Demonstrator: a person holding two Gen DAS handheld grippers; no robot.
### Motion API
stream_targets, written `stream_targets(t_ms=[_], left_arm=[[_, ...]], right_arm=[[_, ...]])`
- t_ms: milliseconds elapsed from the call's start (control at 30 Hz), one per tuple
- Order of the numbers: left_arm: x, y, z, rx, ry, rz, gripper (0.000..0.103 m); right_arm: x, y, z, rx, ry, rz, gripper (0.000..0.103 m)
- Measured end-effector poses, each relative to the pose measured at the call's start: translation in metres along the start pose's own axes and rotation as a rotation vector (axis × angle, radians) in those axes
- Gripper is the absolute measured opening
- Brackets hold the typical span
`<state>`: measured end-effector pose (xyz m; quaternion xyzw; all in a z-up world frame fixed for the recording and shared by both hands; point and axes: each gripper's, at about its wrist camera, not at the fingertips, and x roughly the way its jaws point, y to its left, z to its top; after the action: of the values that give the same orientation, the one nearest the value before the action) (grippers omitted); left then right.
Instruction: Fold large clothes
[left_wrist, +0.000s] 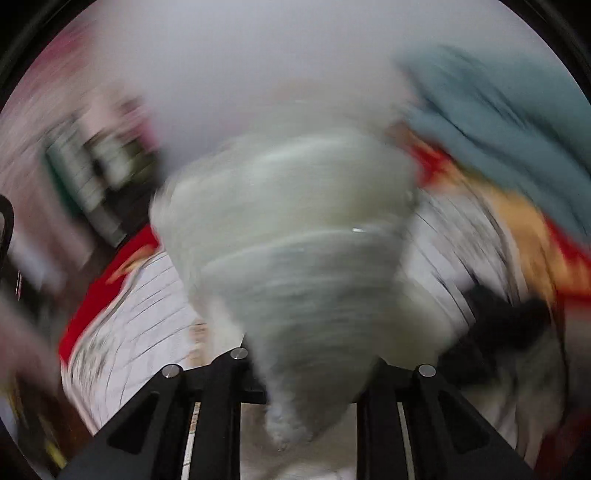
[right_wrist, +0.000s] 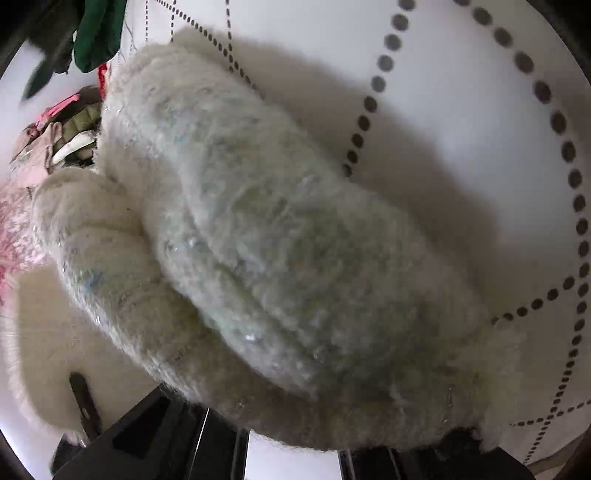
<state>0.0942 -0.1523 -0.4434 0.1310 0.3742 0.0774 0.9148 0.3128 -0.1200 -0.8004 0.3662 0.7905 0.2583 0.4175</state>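
Lying on white dotted bedding (right_wrist: 461, 129), fluffy cream garment (right_wrist: 258, 229), clothes pile (right_wrist: 70, 129) beyond

Sweater (right_wrist: 258, 229): fills the middle of the right wrist view, lying on the bedsheet (right_wrist: 461, 129).
Bedsheet: bare to the upper right of the sweater.
Pile of clothes (right_wrist: 62, 140): left edge of that frame, just beside the sweater.
Left wrist view: sweater (left_wrist: 295, 240) in the centre, between the fingers (left_wrist: 218, 398) at the bottom; surroundings blurred.
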Motion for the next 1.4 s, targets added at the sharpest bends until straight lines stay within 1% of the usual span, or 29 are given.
stream_targets(t_ms=[67,133,200,267,333,400,433,500,533,567,633,667,700,733,767,800,867,900,933,967,1000,1033,1067,1100,1167,1200,1233,1333,1400], left_arm=[[0.014,-0.04,-0.023,0.146,0.051,-0.053,0.016],[0.028,-0.061,-0.045,0.232,0.096,-0.068,0.016],[0.034,-0.066,-0.056,0.254,0.113,-0.083,0.016],[0.035,-0.068,-0.059,0.282,0.109,-0.074,0.016],[0.035,-0.069,-0.057,0.295,0.113,-0.07,0.017],[0.032,-0.067,-0.051,0.294,0.117,-0.059,0.018],[0.028,-0.066,-0.05,0.29,0.119,-0.056,0.019],[0.028,-0.059,-0.045,0.27,0.147,-0.065,0.025],[0.032,-0.056,-0.04,0.265,0.154,-0.07,0.026],[0.03,-0.054,-0.037,0.257,0.156,-0.073,0.028],[0.026,-0.05,-0.034,0.239,0.165,-0.095,0.04],[0.024,-0.048,-0.032,0.231,0.175,-0.122,0.07],[0.021,-0.046,-0.031,0.221,0.182,-0.138,0.097],[0.016,-0.045,-0.031,0.216,0.177,-0.148,0.099],[0.012,-0.044,-0.03,0.219,0.169,-0.154,0.099],[0.008,-0.045,-0.031,0.225,0.176,-0.152,0.099],[0.002,-0.043,-0.032,0.213,0.194,-0.153,0.099],[0.0,-0.04,-0.033,0.195,0.208,-0.152,0.099],[-0.002,-0.037,-0.033,0.177,0.224,-0.143,0.099],[-0.003,-0.032,-0.034,0.153,0.235,-0.124,0.099],[-0.004,-0.025,-0.035,0.126,0.246,-0.113,0.099],[-0.004,-0.016,-0.036,0.086,0.267,-0.099,0.099],[-0.003,-0.007,-0.035,0.046,0.283,-0.081,0.099],[-0.003,0.002,-0.035,0.007,0.295,-0.07,0.099],[-0.002,0.023,-0.031,-0.086,0.312,-0.054,0.099],[0.0,0.034,-0.029,-0.132,0.32,-0.04,0.099],[0.004,0.045,-0.024,-0.181,0.326,-0.031,0.099],[0.026,0.061,-0.013,-0.269,0.358,-0.018,0.099],[0.045,0.065,-0.006,-0.298,0.379,-0.014,0.099]], right_arm=[[-0.01,-0.005,0.0,-0.013,0.02,0.016,0.0],[-0.025,-0.008,-0.008,-0.035,0.019,-0.008,0.0],[-0.049,-0.012,-0.013,-0.058,0.005,-0.045,0.003],[-0.077,-0.016,-0.022,-0.077,-0.021,-0.078,0.005],[-0.108,-0.018,-0.034,-0.09,-0.061,-0.133,0.011],[-0.131,-0.017,-0.044,-0.097,-0.104,-0.149,0.027],[-0.147,-0.013,-0.051,-0.105,-0.143,-0.143,0.036],[-0.167,-0.002,-0.059,-0.134,-0.198,-0.134,0.09],[-0.175,0.007,-0.062,-0.16,-0.234,-0.118,0.095],[-0.178,0.014,-0.062,-0.172,-0.244,-0.101,0.095],[-0.18,0.03,-0.058,-0.177,-0.235,-0.059,0.095],[-0.18,0.04,-0.055,-0.191,-0.233,-0.028,0.095],[-0.178,0.048,-0.051,-0.213,-0.227,-0.005,0.095],[-0.174,0.056,-0.045,-0.234,-0.209,0.002,0.095],[-0.154,0.076,-0.039,-0.242,-0.19,-0.004,0.095],[-0.129,0.097,-0.02,-0.249,-0.164,-0.011,0.095],[-0.101,0.107,-0.013,-0.273,-0.105,-0.005,0.095],[-0.082,0.112,-0.007,-0.288,-0.073,-0.024,0.095],[-0.066,0.116,-0.005,-0.302,-0.036,-0.063,0.095],[-0.049,0.12,-0.003,-0.316,-0.019,-0.091,0.085],[-0.038,0.123,-0.007,-0.357,-0.018,-0.13,0.039],[-0.031,0.129,-0.011,-0.397,-0.025,-0.182,0.025],[-0.031,0.133,-0.018,-0.411,-0.044,-0.199,0.024],[-0.038,0.135,-0.027,-0.411,-0.078,-0.17,0.02],[-0.055,0.136,-0.045,-0.399,-0.138,-0.089,0.019],[-0.063,0.132,-0.055,-0.386,-0.17,-0.064,0.019],[-0.067,0.123,-0.061,-0.362,-0.188,-0.06,0.019],[-0.061,0.084,-0.061,-0.26,-0.22,-0.104,0.019],[-0.049,0.057,-0.051,-0.217,-0.243,-0.177,0.022]])
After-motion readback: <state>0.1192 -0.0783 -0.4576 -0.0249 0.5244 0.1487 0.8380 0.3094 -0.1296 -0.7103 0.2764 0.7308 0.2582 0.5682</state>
